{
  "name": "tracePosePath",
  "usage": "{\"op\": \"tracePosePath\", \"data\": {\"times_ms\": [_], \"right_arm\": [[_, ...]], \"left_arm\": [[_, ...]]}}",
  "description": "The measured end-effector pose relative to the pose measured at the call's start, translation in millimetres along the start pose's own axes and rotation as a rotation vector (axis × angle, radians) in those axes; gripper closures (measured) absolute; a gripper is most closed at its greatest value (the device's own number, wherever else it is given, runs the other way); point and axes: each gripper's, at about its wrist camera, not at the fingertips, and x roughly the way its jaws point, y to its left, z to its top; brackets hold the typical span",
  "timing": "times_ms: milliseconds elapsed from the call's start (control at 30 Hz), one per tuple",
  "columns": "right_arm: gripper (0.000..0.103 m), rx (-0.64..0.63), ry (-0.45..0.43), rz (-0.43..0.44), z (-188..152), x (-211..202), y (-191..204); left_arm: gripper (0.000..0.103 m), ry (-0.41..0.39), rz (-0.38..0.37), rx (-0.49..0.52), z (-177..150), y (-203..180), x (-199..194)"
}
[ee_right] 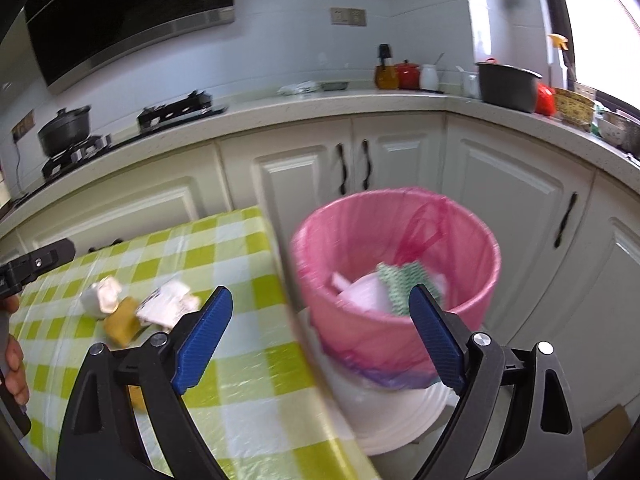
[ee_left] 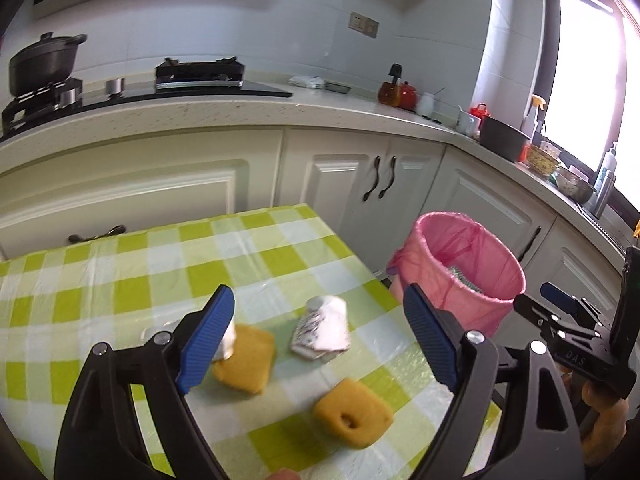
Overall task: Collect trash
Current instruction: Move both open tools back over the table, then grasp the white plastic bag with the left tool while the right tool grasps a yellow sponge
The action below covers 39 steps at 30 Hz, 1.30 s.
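While your left gripper gapes empty, pinch the light, crushed white paper carton across its soft middle.

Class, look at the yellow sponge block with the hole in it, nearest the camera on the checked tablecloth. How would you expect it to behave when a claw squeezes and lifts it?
The yellow sponge block looks porous, so it probably squashes under the pads and weighs little. Its flat, boxy shape suggests it will slide rather than roll if nudged. It seems unlikely to break.
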Motion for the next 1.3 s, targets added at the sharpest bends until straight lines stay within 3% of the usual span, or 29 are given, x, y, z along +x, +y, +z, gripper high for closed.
{"op": "tracePosePath", "data": {"times_ms": [667,1100,1300], "right_arm": [[0.019,-0.154,0.146,0.197,-48,14,115],[0.019,-0.215,0.255,0.222,-72,54,150],[0.030,-0.214,0.295,0.212,-76,71,154]], "left_arm": [[0.019,0.019,0.092,-0.109,-39,72,-25],[0.008,0.069,0.094,-0.153,-50,98,-1],[0.005,0.110,0.084,-0.159,-50,104,23]]}}
